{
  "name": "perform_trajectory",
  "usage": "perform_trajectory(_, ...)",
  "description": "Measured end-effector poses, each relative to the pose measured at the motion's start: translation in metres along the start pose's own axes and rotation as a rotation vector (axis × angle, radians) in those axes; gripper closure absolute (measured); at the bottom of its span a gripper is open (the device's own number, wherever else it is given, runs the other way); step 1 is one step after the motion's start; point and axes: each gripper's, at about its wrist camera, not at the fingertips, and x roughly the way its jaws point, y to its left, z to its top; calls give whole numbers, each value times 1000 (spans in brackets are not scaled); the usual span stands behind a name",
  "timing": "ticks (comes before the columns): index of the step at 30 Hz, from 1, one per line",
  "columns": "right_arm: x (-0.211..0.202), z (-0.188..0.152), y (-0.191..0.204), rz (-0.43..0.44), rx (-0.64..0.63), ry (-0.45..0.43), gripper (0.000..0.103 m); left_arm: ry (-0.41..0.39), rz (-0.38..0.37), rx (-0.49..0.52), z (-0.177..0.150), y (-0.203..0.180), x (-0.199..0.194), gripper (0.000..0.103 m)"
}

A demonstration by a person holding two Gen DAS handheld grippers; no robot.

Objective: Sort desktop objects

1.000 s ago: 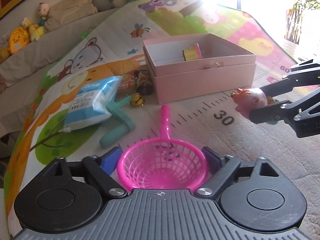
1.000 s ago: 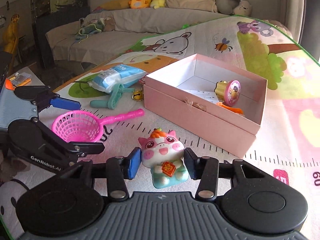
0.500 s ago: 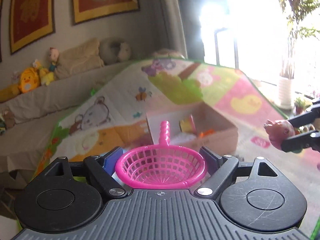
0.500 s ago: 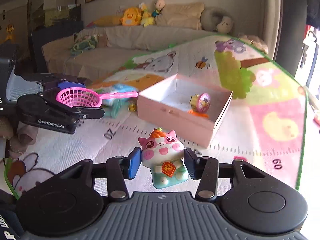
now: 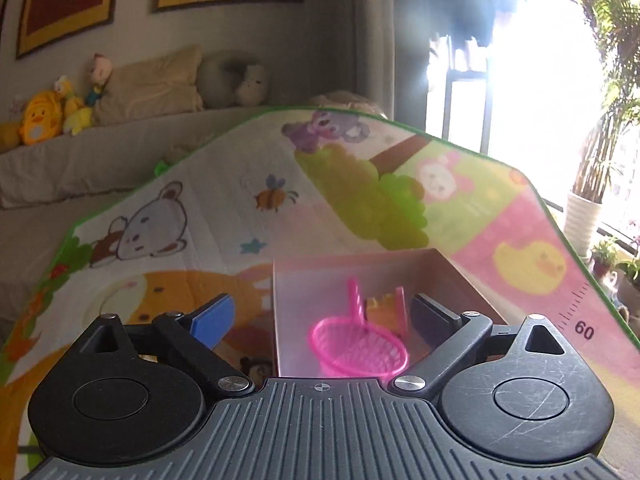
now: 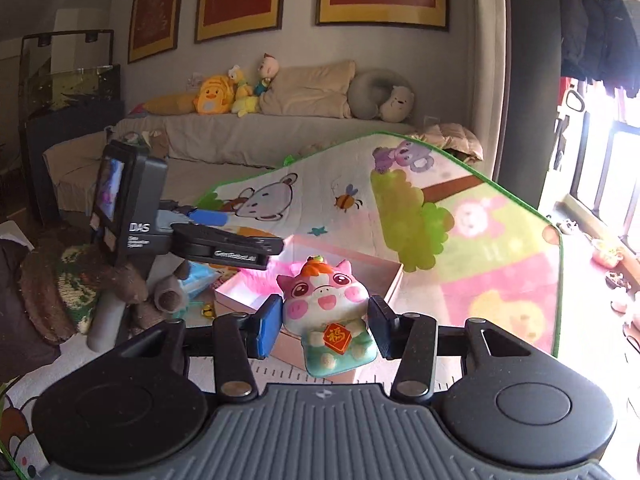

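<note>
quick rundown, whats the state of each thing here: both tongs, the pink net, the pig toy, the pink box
left tongs: open, jaws just spread wide, nothing between the pads
pink net: released, dropping into the box below the left tongs
right tongs: shut on the pig toy
pig toy: held upright, lifted above the mat
pink box: open, no lid on, a yellow toy already inside

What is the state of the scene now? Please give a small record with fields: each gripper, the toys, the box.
left gripper: fingers wide apart, they have just been opening; nothing pressed between them
pink net scoop: free of the fingers, inside the pink box
right gripper: shut on the pig figurine, held above the near edge of the box
box contents: net scoop and a yellow and pink toy
surface: cartoon play mat
</note>
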Motion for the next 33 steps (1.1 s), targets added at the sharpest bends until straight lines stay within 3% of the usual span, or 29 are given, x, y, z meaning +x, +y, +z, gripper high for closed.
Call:
perform_trajectory(5, 43, 8, -14, 2, 28, 75, 56, 21, 81, -10, -49, 28, -42, 1)
perform_trajectory(10, 122, 35, -26, 49, 188, 181, 56, 41, 115, 30, -82, 42, -69, 0)
perform_trajectory(15, 196, 46, -35, -84, 283, 247, 51, 40, 138, 53, -95, 55, -78, 0)
perform_trajectory(16, 205, 45, -37, -101, 298, 261, 43, 41, 145, 39, -97, 60, -79, 0)
perform_trajectory(20, 209, 44, -32, -102, 308, 276, 42, 46, 161, -46, -105, 80, -78, 0)
perform_trajectory(23, 203, 50, -11, -87, 240, 261, 42, 79, 135, -92, -107, 87, -73, 0)
perform_trajectory(29, 199, 59, 62, 78, 104, 281, 40, 56, 140, -114, -109, 91, -82, 0)
perform_trajectory(31, 196, 53, 95, 148, 38, 287, 42, 43, 181, -107, -110, 95, -90, 0)
perform_trajectory(33, 191, 40, 129, 212, -51, 284, 53, 32, 261, -129, -108, 107, -99, 0)
